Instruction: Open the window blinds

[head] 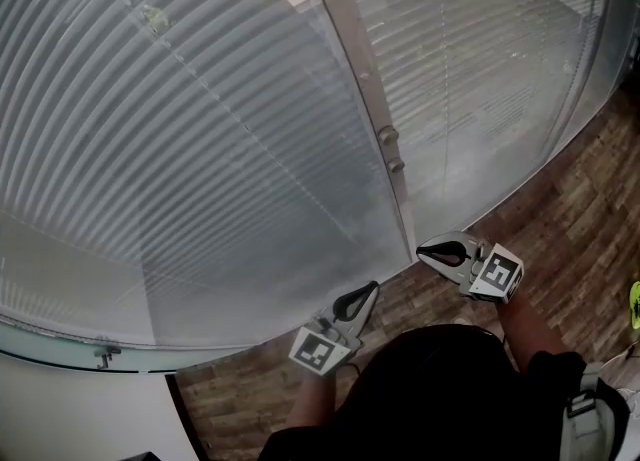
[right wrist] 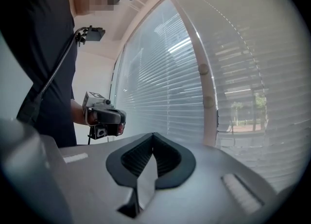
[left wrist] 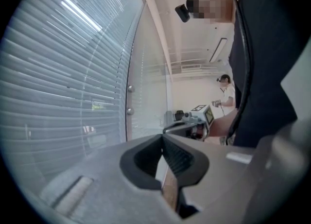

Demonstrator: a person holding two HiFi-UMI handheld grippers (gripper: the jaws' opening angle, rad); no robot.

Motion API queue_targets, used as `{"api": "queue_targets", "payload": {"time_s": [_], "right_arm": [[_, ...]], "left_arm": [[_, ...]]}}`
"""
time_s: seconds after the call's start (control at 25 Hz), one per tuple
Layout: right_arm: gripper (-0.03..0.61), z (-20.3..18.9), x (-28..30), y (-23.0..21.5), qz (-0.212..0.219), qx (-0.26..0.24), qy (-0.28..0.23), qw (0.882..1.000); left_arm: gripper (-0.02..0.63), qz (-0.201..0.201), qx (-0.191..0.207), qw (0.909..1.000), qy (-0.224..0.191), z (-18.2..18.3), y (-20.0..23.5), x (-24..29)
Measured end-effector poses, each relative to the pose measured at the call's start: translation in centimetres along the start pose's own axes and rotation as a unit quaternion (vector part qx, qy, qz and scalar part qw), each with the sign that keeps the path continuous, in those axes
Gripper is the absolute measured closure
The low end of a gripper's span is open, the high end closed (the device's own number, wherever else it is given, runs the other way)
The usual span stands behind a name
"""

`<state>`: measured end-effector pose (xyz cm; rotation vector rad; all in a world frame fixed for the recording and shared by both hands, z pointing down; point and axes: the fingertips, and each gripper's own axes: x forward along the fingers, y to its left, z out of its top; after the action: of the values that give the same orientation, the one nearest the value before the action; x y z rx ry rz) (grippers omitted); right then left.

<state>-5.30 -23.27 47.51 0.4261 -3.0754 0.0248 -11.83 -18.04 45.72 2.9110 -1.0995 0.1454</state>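
Observation:
Grey slatted blinds (head: 200,149) cover the big window on the left, and a second set (head: 480,69) covers the pane on the right. Between them runs a pale frame post (head: 365,89) with two round knobs (head: 388,135). My left gripper (head: 372,288) is held low in front of the left blind's bottom, shut and empty. My right gripper (head: 421,249) sits near the foot of the post, also shut with nothing in it. In the left gripper view its jaws (left wrist: 162,135) meet, and the blinds (left wrist: 63,87) fill the left. The right gripper view shows closed jaws (right wrist: 153,134) and blinds (right wrist: 160,87).
Wood-plank floor (head: 570,209) runs along the window's base. A white sill (head: 60,389) with a small bracket (head: 105,354) lies at the lower left. Another person (left wrist: 224,92) stands far off in the room behind.

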Motion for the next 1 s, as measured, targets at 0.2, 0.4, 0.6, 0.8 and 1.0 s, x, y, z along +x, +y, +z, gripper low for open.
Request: {"api": "queue_targets", "payload": {"time_s": [0.2, 0.4, 0.6, 0.8, 1.0], "right_arm": [[0.572, -1.1, 1.0, 0.5, -0.012, -0.016, 0.019, 1.000], [0.572, -1.6, 1.8, 1.2, -0.030, -0.033, 0.032, 0.998], [0.572, 0.3, 0.5, 1.3, -0.054, -0.073, 0.065, 0.994], [0.572, 3.7, 0.3, -1.6, -0.074, -0.144, 0.091, 0.983], [0.572, 6.0, 0.4, -4.2, -0.115, -0.206, 0.116, 0.965]], "left_arm": [[0.609, -0.019, 0.002, 0.9998, 0.001, -0.8, 0.1, -0.6], [0.609, -0.035, -0.007, 0.9993, 0.006, -2.2, -0.3, -1.8], [0.609, -0.051, -0.017, 0.9985, -0.004, -1.3, -1.6, -2.5], [0.609, -0.049, -0.009, 0.9986, -0.018, 0.0, -1.5, -1.9], [0.609, -0.049, -0.010, 0.9984, -0.026, -0.8, -1.9, -2.2]]}}
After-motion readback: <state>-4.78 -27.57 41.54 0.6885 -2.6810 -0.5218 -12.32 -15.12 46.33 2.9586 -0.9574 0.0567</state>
